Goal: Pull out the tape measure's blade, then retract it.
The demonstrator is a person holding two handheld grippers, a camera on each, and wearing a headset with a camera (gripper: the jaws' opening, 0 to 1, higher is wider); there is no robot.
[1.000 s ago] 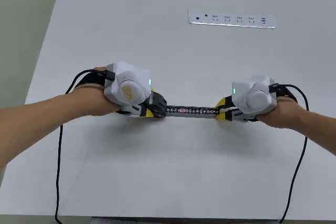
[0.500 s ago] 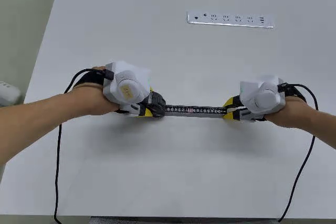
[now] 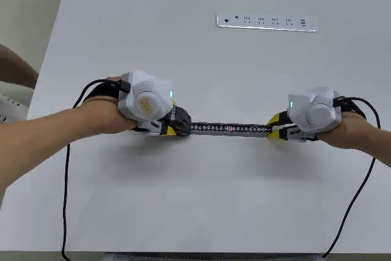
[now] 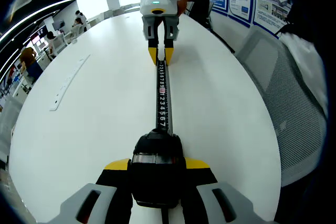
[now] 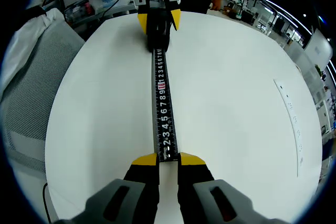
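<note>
White table (image 3: 201,200): left claw (image 3: 173,121) clamps tape case (image 3: 182,121), right claw (image 3: 275,128) pinches blade (image 3: 229,129) (extended).

Matt white table (image 3: 201,200), glossy blade (image 3: 229,129)

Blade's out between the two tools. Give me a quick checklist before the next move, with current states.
1. Left tool shut on the tape measure case: ok.
2. Right tool shut on the blade at its free end: ok.
3. Blade straight between the tools, no kink or twist: ok.
4. Table along the blade's line free of objects; power strip far off: ok.
5. Blade lock on the case released: cannot tell.
</note>
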